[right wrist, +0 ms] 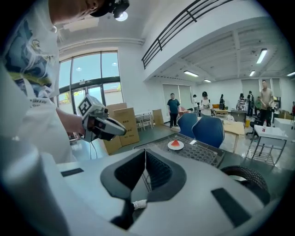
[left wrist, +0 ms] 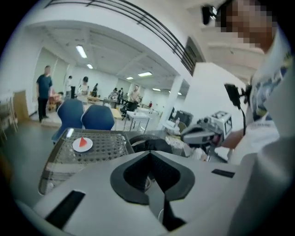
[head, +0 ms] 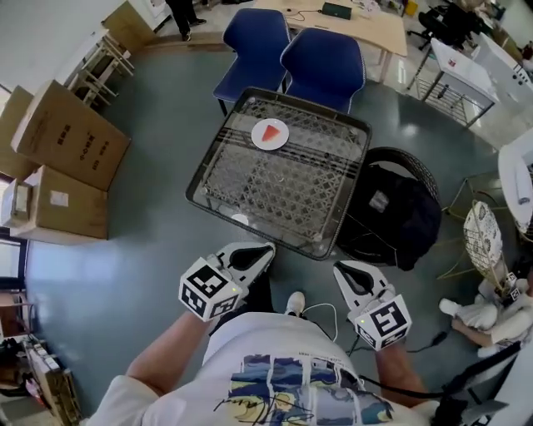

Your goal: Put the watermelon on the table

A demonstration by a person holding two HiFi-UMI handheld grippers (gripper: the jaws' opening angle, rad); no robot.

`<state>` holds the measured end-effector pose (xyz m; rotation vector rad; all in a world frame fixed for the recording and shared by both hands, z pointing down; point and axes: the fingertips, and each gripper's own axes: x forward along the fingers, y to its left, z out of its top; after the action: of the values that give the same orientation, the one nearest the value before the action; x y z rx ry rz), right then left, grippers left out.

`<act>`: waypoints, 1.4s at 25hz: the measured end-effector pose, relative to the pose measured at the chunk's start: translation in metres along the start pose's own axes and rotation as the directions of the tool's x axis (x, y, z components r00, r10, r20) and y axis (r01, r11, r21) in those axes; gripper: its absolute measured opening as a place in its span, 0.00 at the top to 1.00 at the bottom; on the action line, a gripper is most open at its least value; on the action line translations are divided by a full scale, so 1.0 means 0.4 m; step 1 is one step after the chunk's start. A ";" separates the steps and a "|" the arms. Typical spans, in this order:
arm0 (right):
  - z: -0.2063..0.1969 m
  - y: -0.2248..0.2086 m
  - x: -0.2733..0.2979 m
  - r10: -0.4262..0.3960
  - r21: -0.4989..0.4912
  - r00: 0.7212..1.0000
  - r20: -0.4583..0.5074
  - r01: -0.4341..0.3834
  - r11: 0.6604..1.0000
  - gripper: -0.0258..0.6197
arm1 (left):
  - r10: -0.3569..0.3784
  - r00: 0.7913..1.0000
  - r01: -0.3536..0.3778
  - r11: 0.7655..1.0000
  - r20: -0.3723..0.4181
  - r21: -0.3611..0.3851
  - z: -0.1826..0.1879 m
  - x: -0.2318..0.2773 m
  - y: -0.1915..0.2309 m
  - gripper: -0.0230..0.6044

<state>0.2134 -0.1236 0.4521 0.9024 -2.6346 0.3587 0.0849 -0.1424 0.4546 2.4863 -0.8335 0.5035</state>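
A red watermelon wedge [head: 271,131] lies on a small white plate [head: 257,141] at the far side of the glass-topped wicker table [head: 250,195]. The wedge also shows in the left gripper view [left wrist: 82,142] and in the right gripper view [right wrist: 175,143]. My left gripper [head: 266,248] is held close to my body, short of the table's near edge. Its jaws are shut with nothing between them [left wrist: 150,153]. My right gripper [head: 341,269] hangs beside it to the right. Its jaws meet too and hold nothing [right wrist: 145,151].
Two blue chairs [head: 321,58] stand behind the table. A black bag [head: 391,212] sits on a round chair at the table's right. Cardboard boxes [head: 67,137] are stacked at the left, and a wooden desk [head: 350,25] is at the back. People stand far off.
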 end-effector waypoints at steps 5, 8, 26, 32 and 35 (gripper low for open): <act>0.006 0.084 -0.028 0.077 -0.039 0.997 0.015 -0.076 0.996 0.94 | -0.088 0.995 0.092 0.991 -0.043 0.095 -0.011 -0.050 -0.182 0.95; 0.020 0.118 -0.040 0.081 -0.015 0.995 0.054 -0.080 0.997 0.94 | -0.066 0.998 0.069 0.986 -0.024 0.154 0.015 -0.068 -0.209 0.95; 0.072 0.516 0.095 0.097 -0.118 0.995 0.017 -0.094 0.989 0.94 | -0.123 0.980 0.118 0.992 0.156 0.042 -0.090 -0.476 -0.178 0.95; 0.074 0.669 0.118 0.075 -0.125 0.997 -0.001 -0.074 0.989 0.94 | -0.161 0.970 0.154 0.987 0.181 0.052 -0.153 -0.602 -0.177 0.95; 0.074 0.767 0.125 0.079 -0.160 0.997 -0.014 -0.080 0.984 0.94 | -0.147 0.972 0.135 0.988 0.186 0.076 -0.189 -0.673 -0.160 0.95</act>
<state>-0.0234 0.0744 0.4054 0.7443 -2.6530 0.1662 -0.0905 0.0681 0.3694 2.6593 -0.7136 0.2477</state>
